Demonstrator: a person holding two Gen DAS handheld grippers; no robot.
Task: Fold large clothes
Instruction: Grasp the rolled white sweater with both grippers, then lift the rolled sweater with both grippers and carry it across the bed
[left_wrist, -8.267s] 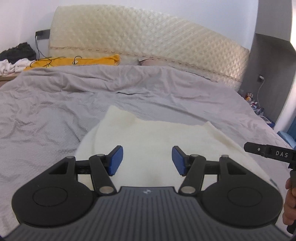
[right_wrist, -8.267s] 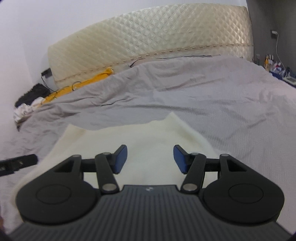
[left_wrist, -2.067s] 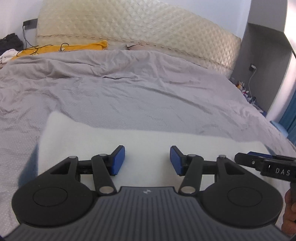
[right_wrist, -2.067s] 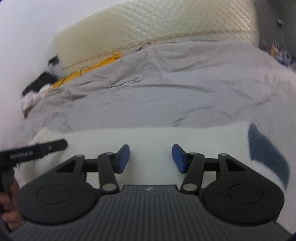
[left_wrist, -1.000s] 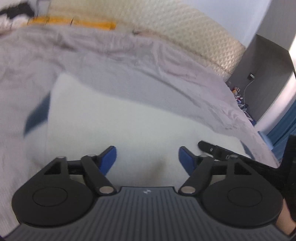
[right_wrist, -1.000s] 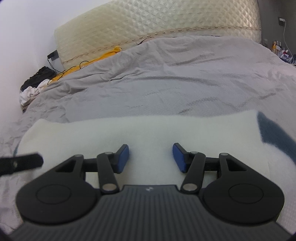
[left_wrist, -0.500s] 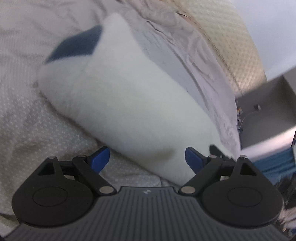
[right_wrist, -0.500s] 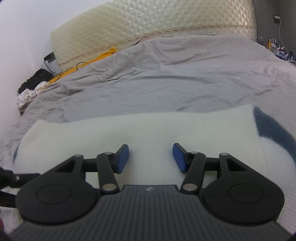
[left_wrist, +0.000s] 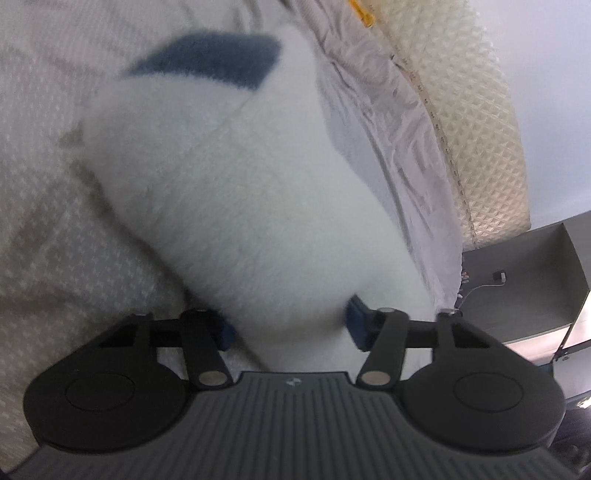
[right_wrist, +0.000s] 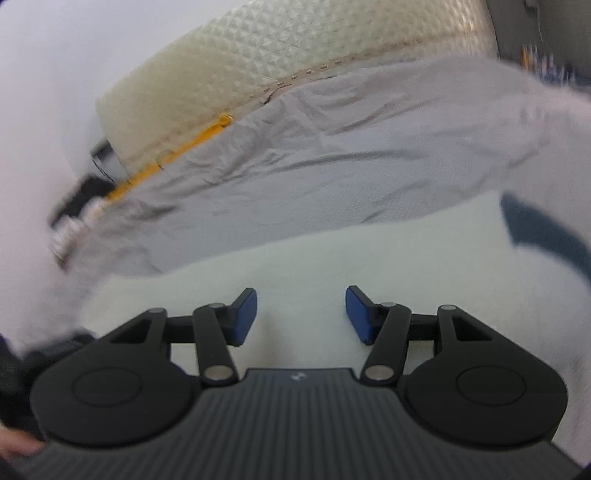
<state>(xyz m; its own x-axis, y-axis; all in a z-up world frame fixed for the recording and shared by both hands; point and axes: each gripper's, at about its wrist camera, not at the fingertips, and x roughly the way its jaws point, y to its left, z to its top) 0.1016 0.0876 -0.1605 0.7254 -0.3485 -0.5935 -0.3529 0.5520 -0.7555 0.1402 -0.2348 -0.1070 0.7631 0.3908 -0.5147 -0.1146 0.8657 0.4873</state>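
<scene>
Your work surface is a bed (right_wrist: 332, 173) under a grey dotted cover, creased in long ridges. Cream quilted headboard (right_wrist: 258, 62) at the far end, white wall above it. Yellow strip of fabric (right_wrist: 173, 155) along the headboard base, with a dark cable looped on it. Grey shelf unit (left_wrist: 524, 280) at the bedside, one plug and cord on its wall. Dark and white heap at the far left of the right view; too blurred to name.

Count: one garment, two grippers, one bed.

White fleece garment (left_wrist: 236, 192) lies folded into a long thick band across the cover, with a navy patch (left_wrist: 210, 59) at each end.

Your left gripper (left_wrist: 291, 325) is rolled sideways at the band's end. Its jaws have just been closing, and the fleece bulges between the pads, which look pressed into it.

Your right gripper (right_wrist: 301, 315) hangs over the middle of the band, jaws half apart, pads clear of the fleece, nothing gripped.
</scene>
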